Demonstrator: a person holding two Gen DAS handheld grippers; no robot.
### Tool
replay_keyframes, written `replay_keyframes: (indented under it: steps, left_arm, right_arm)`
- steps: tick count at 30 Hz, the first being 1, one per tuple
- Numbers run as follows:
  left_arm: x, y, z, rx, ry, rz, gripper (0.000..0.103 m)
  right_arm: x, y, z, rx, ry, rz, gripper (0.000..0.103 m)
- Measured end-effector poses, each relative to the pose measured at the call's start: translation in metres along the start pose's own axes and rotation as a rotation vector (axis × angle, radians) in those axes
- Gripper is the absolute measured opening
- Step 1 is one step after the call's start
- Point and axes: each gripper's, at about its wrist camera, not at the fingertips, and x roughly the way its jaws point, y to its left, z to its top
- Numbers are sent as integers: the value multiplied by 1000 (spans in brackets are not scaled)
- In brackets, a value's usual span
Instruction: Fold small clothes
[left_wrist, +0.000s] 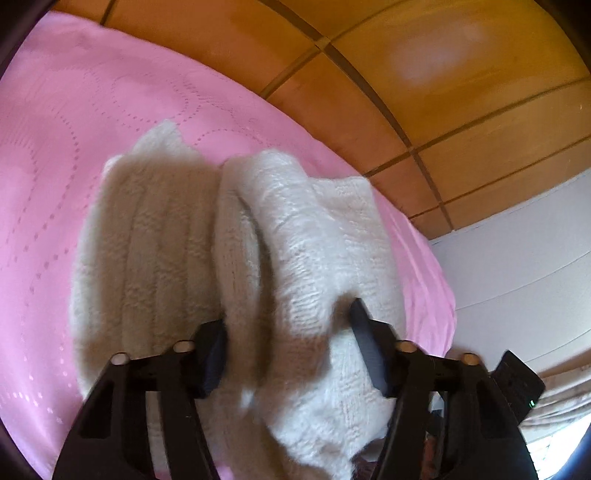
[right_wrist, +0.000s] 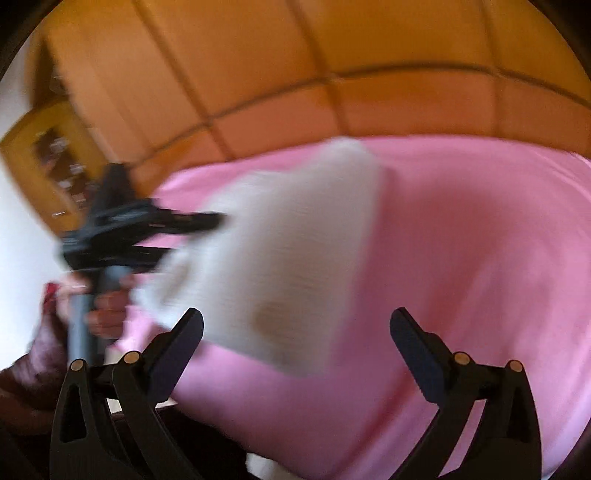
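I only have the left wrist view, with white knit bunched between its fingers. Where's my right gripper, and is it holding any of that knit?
Observer: No. The right gripper stands wide open, with nothing between its fingers.
Operator: Is the knit near it?
Observer: In the right wrist view the white knit shows just ahead of those fingers, blurred, over the pink bed cover. I cannot tell how far off it is.
Operator: How does the left gripper look from there?
Observer: The left gripper reaches in from the left of that view to the knit's edge, with a hand wrapped round its handle.
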Motion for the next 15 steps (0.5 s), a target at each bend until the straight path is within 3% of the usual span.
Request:
replay_keyframes:
  steps: [2, 3, 6, 11, 15]
  left_arm:
    - [-3, -14, -1, 76, -40, 64, 23]
    - [-9, -21, -1, 105, -80, 82, 19]
    - [-28, -33, -1, 151, -152, 97, 18]
    - [-70, -27, -10, 203, -253, 170, 17]
    - [-79, 8, -20, 177, -251, 302, 17]
  right_arm:
    - [1, -6, -7, 9, -21, -51, 101]
    - [4, -7, -5, 7, -41, -49, 101]
    - [9, 7, 2, -43, -69, -57, 101]
    - [18, 35, 14, -128, -83, 25, 77]
    - [51, 65, 10, -206, -18, 46, 73]
